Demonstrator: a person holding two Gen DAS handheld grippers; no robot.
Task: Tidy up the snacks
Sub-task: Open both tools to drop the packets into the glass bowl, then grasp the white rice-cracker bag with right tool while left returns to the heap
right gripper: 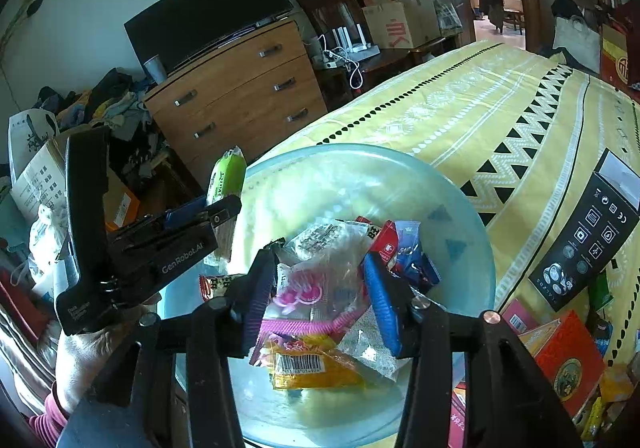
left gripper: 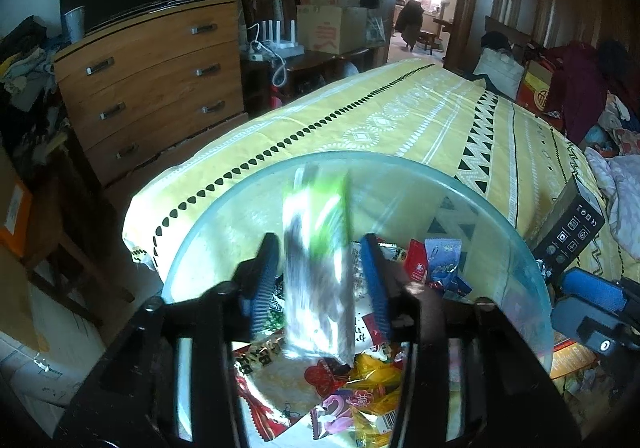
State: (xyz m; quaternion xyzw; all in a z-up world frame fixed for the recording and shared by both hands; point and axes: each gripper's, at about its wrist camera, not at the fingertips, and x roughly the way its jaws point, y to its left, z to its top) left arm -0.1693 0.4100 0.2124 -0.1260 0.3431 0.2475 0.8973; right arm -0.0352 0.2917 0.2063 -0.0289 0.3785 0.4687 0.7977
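Observation:
A wide glass bowl [left gripper: 400, 163] [right gripper: 360, 147] sits on the yellow bedspread with several snack packets piled in it [right gripper: 312, 364]. My left gripper [left gripper: 320, 280] hangs over the bowl's near side. A green-and-silver packet [left gripper: 316, 268] stands upright and blurred between its fingers, with thin gaps on both sides. The right wrist view shows the same gripper [right gripper: 212, 207] at the left, the green packet [right gripper: 226, 183] sticking up from it. My right gripper [right gripper: 320, 296] is above the pile. A clear packet with pink print [right gripper: 304, 296] lies between its spread fingers, and no pad visibly presses it.
A black product box [right gripper: 592, 232] and a red box [right gripper: 568, 360] lie on the bed right of the bowl, with more packets near them. A wooden dresser [left gripper: 152, 79] with a dark screen on top stands past the bed's left edge. Cardboard boxes [left gripper: 332, 27] are stacked behind.

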